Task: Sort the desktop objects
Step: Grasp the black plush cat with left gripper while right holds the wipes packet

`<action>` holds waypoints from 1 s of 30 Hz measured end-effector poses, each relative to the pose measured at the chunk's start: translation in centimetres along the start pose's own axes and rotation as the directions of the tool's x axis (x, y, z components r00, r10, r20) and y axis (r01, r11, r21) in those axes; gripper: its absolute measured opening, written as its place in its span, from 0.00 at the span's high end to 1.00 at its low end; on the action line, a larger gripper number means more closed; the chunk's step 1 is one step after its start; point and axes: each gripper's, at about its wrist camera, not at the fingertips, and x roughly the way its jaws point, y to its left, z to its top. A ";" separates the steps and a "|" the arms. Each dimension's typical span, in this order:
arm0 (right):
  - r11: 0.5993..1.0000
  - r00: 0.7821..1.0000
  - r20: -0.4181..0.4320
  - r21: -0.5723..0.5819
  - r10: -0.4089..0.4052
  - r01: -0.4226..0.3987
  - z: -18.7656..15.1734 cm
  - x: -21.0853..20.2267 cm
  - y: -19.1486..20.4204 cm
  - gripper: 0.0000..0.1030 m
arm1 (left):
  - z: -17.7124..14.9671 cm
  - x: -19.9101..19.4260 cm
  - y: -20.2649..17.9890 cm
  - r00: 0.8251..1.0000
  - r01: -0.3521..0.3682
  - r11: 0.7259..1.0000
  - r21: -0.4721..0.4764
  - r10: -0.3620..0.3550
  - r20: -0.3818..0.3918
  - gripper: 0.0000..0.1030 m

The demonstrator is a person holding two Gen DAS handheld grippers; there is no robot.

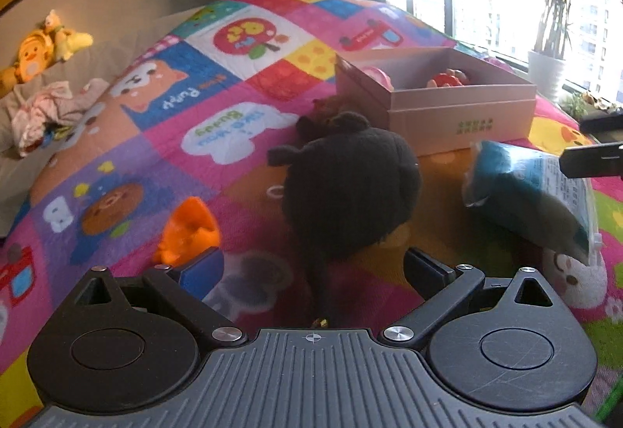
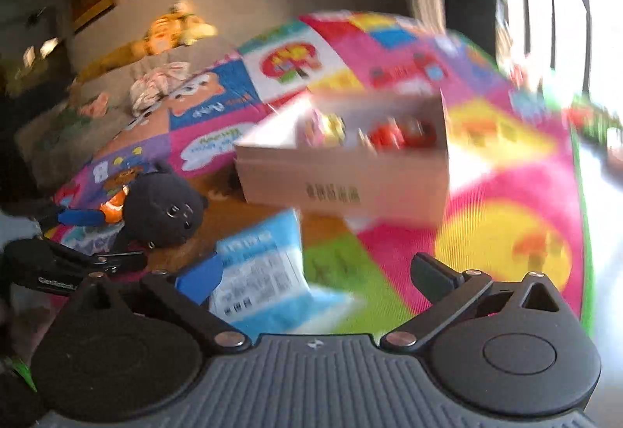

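- Between the wide-spread fingers of the left tool [image 1: 313,268], on the patchwork quilt [image 1: 218,78], lies the black plush [image 1: 350,190], a round soft toy with small ears; the jaws stand apart and grip nothing, and the plush sits just ahead of them
- The plush looks light and squashy, so it should give under the pads; I judge a hold across the round body, low and near its middle, safer than an ear, which would let it swing
- Fleece is not slippery, but a shallow pinch could pull free of the stuffing
- Just left of the plush lies an orange toy [image 1: 189,233], close to the left blue pad; a wide closing could catch it too
- To the right, a blue packet [image 1: 525,190] hangs tilted, pinched at its upper edge by the far finger of the other tool; it looks thin, crinkly and light
- In the right wrist view the right tool [image 2: 317,278] has its jaws apart, with the packet against the left finger; the picture is blurred, so I cannot tell whether it truly holds it
- Behind the plush stands the open box [image 1: 459,105], with a red toy [image 1: 444,79] and a pink one inside, the likely place for sorted things
- Far off, a tiger plush [image 1: 35,54] rests on a sofa
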 end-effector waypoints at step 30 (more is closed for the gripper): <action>0.809 0.654 -0.483 0.266 0.582 -0.524 5.0 11.5 8.8 0.31 | 0.1 -6.1 9.3 0.973 -0.157 0.942 -0.298 0.199 0.117 0.01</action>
